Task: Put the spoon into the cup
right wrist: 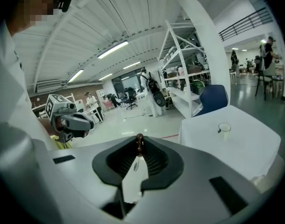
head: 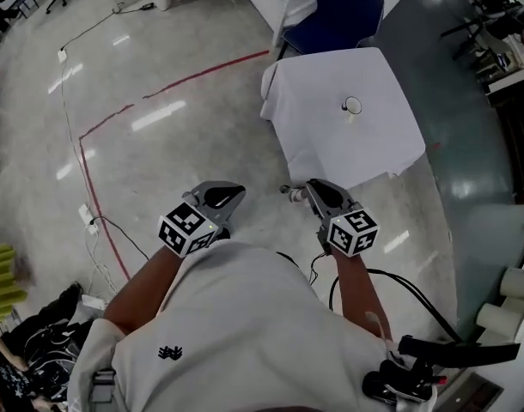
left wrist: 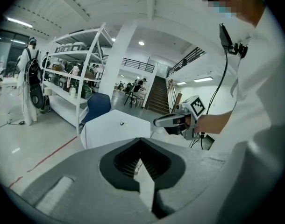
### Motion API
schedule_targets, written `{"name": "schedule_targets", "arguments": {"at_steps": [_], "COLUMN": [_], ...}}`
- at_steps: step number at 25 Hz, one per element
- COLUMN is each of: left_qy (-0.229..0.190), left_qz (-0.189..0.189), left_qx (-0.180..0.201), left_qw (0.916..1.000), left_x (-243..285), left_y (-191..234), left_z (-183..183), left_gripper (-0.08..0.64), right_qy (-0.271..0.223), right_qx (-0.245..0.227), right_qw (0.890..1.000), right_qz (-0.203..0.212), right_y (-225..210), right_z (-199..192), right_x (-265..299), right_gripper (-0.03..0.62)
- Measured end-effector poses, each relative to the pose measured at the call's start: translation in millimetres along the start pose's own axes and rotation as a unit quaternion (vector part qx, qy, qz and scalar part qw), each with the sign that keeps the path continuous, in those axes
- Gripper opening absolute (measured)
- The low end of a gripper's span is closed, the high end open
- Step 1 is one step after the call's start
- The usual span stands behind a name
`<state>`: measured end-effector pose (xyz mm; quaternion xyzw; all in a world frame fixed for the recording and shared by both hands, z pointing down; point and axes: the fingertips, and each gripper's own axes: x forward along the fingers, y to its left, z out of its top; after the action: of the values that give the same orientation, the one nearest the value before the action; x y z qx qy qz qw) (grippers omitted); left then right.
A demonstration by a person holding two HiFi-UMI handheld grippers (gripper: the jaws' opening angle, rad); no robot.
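A small clear cup [head: 351,106] stands on a table under a white cloth [head: 331,136], well ahead of both grippers. In the right gripper view the cup [right wrist: 224,129] is at the right, far off. My right gripper [head: 307,191] is shut on a thin spoon [right wrist: 137,161], whose brown end [right wrist: 139,143] pokes up between the jaw tips. The spoon sticks out leftward from the jaws [head: 292,193] in the head view. My left gripper [head: 226,197] is beside it over the floor, jaws together and empty [left wrist: 141,146]. In the left gripper view the cup [left wrist: 121,123] is tiny.
A blue chair [head: 339,11] stands behind the table. Red tape [head: 159,93] marks the shiny floor at the left, with cables [head: 99,221] along it. White shelving [right wrist: 189,78] and people [left wrist: 29,78] are in the background. Paper rolls [head: 511,299] lie at the right.
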<state>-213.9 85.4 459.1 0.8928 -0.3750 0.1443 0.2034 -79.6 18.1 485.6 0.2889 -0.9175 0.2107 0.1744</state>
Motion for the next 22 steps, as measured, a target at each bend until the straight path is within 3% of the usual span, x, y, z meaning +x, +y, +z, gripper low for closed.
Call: {"name": "schedule_targets", "arguments": {"at_steps": [7, 15, 22], "left_qy": [0.022, 0.027, 0.032], "left_qz": [-0.046, -0.048, -0.050], "left_qx": [0.014, 0.007, 0.017], "left_qw": [0.9986, 0.9985, 0.9981], "left_x": [2.6, 56.9, 125.6], "left_y": [89.9, 133.8, 146.4], "left_z": [22.0, 59.5, 108.3], "left_gripper": [0.005, 0.005, 0.005], "right_qy": [-0.022, -0.026, -0.031], "right_qx": [0.028, 0.042, 0.045], "right_qw": [0.997, 0.994, 0.994], "right_qz": [-0.068, -0.094, -0.097], "right_y": [-30.4, -121.3, -219.7], "right_z": [53.0, 88.4, 119.4], "right_x": [48.3, 73.1, 80.6], "right_gripper": [0.049, 0.049, 0.049]}}
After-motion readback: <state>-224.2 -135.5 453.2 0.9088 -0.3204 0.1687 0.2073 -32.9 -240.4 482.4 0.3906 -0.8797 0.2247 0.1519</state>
